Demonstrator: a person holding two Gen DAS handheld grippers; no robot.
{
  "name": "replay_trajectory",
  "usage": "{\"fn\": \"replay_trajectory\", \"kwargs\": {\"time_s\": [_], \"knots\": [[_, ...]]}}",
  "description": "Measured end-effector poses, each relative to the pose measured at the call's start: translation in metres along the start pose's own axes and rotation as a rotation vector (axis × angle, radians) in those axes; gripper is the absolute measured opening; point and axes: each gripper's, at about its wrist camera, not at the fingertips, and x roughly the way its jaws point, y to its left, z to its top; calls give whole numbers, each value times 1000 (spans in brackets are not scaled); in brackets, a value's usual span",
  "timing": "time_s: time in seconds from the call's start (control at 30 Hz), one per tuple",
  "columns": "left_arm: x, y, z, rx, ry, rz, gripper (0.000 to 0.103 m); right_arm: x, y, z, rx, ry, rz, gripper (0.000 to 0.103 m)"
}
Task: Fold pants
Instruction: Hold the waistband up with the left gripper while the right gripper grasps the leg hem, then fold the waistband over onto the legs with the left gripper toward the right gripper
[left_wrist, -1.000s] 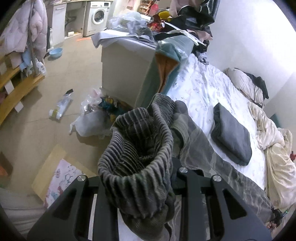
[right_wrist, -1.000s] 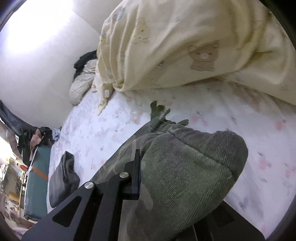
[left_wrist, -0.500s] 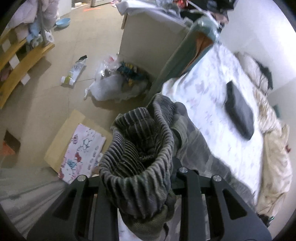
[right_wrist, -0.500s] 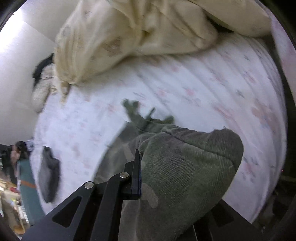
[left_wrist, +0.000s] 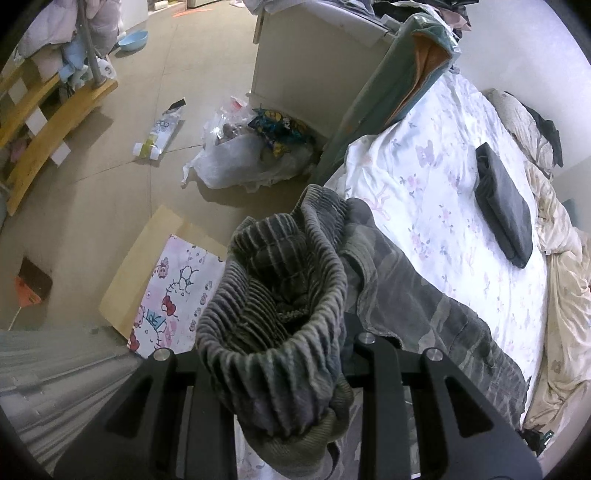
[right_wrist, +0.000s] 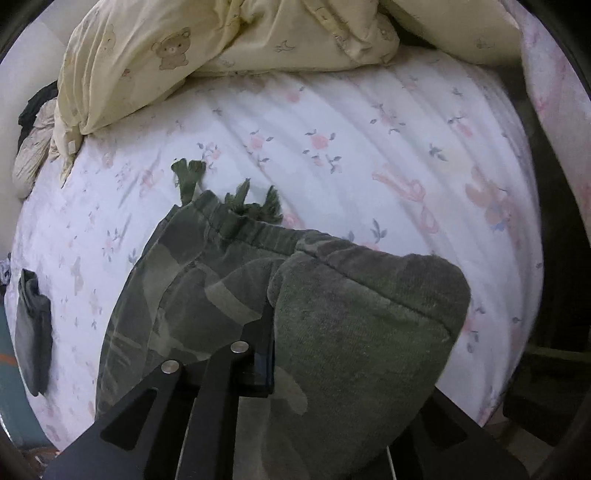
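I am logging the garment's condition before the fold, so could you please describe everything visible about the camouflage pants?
The camouflage pants are soft, green-grey patterned cloth with ribbed cuffs, an elastic waistband and frayed drawstring ends. They lie stretched across the floral bedsheet. The left hand-held gripper pinches the bunched ribbed cuffs; the right hand-held gripper holds a waistband corner, its jaws beginning to open with cloth between them.

a lived-in home bedroom: bed (left_wrist: 436, 192) with flowered sheet, bear-print quilt (right_wrist: 155, 55), pillow (left_wrist: 517, 114), littered floor (left_wrist: 110, 177).
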Motion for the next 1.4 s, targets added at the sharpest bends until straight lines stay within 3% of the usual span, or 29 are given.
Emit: {"fn": "replay_trajectory", "kwargs": {"time_s": [0.07, 0.13, 0.17, 0.2, 0.23, 0.27, 0.3, 0.4, 0.43, 0.47, 0.57, 0.67, 0.77, 0.87, 0.93, 1.0, 1.03, 1.13, 1.27, 1.37, 1.4], "knots": [[-1, 1, 0, -6, -2, -5, 23, -6, -12, 2, 68, -20, 26, 7], [-1, 4, 2, -27, -2, -11, 23, -13, -27, 0, 186, -43, 130, 15], [-1, 5, 4, -39, -2, -15, 23, -13, -28, -1, 197, -39, 142, 39], [-1, 6, 2, -42, -4, -18, 23, -11, -29, -2, 198, -25, 135, 53], [-2, 6, 2, -43, -6, -18, 23, -9, -29, -2, 191, -10, 134, 54], [-2, 6, 2, -46, -7, -19, 23, -8, -27, -2, 173, -6, 96, 56], [-1, 6, 1, -45, -7, -17, 23, -11, -22, -2, 118, -28, -30, 62], [-1, 5, -2, -37, -11, -10, 24, -32, -15, -1, 67, -149, -227, 78], [-2, 3, -3, -30, -15, -7, 23, -39, -14, -1, 68, -189, -252, 78], [-4, 1, -4, -21, -23, -6, 24, -47, -11, 0, 64, -228, -209, 78], [-9, -10, -7, 9, -50, -4, 23, -60, 16, -7, -38, -233, 131, 78], [-18, -27, -13, 73, -93, 8, 23, -77, 69, -31, -246, -213, 255, 78], [-25, -44, -20, 145, -131, 22, 23, -91, 135, -77, -445, -97, 436, 78], [-29, -60, -25, 216, -160, 34, 23, -101, 204, -150, -669, 63, 618, 78], [-31, -71, -29, 263, -164, 12, 23, -104, 239, -202, -791, 141, 661, 68], [-34, -80, -32, 323, -165, -18, 23, -100, 267, -254, -884, 230, 689, 22], [-36, -85, -35, 354, -175, -19, 23, -97, 277, -272, -914, 270, 695, 17], [-37, -93, -41, 408, -182, -17, 23, -91, 310, -346, -1043, 367, 712, 14], [-32, -87, -34, 377, -148, -46, 23, -61, 328, -435, -1154, 557, 717, 14], [-24, -78, -26, 330, -96, -81, 22, -37, 329, -486, -1223, 611, 639, 12], [-20, -77, -27, 317, -67, -103, 22, -24, 327, -500, -1258, 586, 557, 8]]}}
